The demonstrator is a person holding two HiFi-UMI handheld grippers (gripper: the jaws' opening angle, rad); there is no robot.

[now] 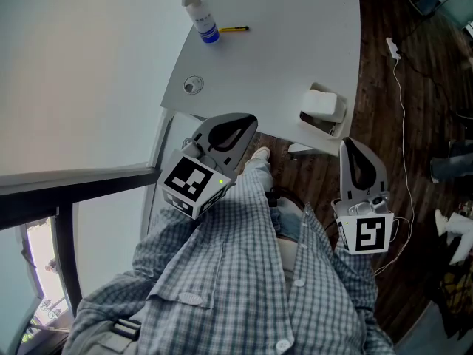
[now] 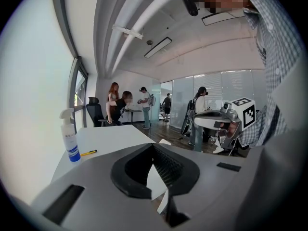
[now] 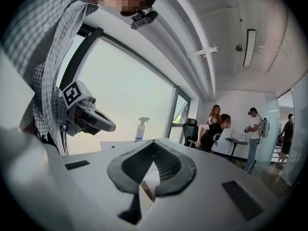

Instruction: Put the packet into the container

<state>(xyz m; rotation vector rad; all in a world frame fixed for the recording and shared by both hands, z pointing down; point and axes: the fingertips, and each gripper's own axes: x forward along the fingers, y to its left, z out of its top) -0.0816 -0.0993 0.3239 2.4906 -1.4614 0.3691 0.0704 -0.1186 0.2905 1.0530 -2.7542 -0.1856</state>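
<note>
A white open container (image 1: 325, 124) sits at the table's near right edge, and a white packet-like block (image 1: 321, 102) rests on top of it. My left gripper (image 1: 250, 124) hovers over the table's near edge, left of the container, jaws shut and empty. My right gripper (image 1: 347, 146) hangs just in front of the container, off the table over the floor. Its jaws are also shut with nothing between them. In the left gripper view the jaws (image 2: 153, 146) meet at their tips. The right gripper view shows the same (image 3: 154, 142).
A spray bottle (image 1: 201, 9) and a yellow pen (image 1: 233, 29) stand at the far side of the white table (image 1: 273, 58). A window wall runs along the left. A white cable (image 1: 403, 109) lies on the wooden floor to the right. Several people stand in the room beyond (image 2: 144, 107).
</note>
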